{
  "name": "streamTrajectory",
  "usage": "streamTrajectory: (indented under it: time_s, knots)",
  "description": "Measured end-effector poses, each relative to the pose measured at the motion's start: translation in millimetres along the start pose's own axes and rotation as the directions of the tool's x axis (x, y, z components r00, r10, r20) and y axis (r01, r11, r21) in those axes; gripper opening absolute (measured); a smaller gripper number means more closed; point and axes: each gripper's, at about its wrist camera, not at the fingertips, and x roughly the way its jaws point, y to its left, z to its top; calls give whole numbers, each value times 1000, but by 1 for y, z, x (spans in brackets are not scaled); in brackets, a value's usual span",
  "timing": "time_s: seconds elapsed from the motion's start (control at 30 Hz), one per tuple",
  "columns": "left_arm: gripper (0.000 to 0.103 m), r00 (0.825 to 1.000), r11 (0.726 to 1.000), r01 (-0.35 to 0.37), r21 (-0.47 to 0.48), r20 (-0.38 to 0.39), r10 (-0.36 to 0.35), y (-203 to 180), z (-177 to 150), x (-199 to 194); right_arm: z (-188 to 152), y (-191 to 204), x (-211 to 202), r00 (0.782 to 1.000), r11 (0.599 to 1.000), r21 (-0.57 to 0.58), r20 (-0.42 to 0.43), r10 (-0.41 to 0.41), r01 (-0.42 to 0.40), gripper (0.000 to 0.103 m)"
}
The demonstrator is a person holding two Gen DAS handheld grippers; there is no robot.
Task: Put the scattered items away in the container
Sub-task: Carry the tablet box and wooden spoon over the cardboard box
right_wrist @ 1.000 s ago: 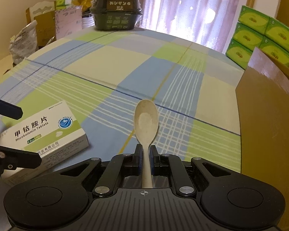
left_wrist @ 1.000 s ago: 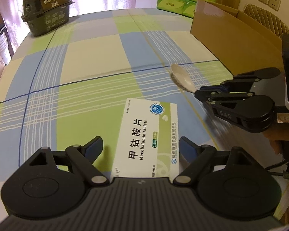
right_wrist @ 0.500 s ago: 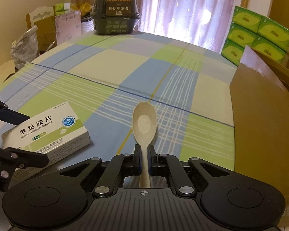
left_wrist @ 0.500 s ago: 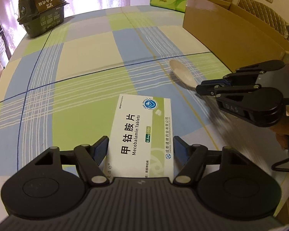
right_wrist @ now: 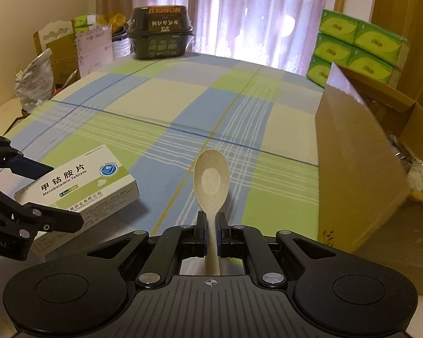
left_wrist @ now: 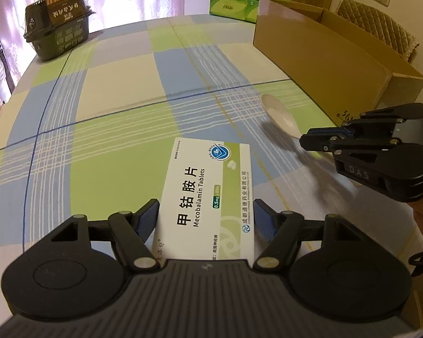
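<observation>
Two hand-held grippers are loaded: the right hand-held gripper [right_wrist: 210,232] pinches the beige speckled plastic spoon [right_wrist: 211,181] by its handle at frame centre, the left hand-held gripper [left_wrist: 206,219] clamps the white-and-green tablet box [left_wrist: 207,197], so both should lift clear of the checked surface [left_wrist: 112,107] before swinging over the brown cardboard box [right_wrist: 358,174] at right.

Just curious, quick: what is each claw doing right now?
Left gripper: shut on the medicine box.
Right gripper: shut on the spoon.
</observation>
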Motion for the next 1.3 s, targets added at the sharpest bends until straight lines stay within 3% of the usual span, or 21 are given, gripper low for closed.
streamTrajectory:
  time_s: [0.73,1.3]
  knots:
    - [67,996,999,-7,42,92,3,-32,33,-51,27,-20,-75,987,998,29,144,-63,60,8]
    - [67,993,999,-2,48,119,-3,-52,32,-75,28,-20,-112,978,997,38,195,-79,73,8]
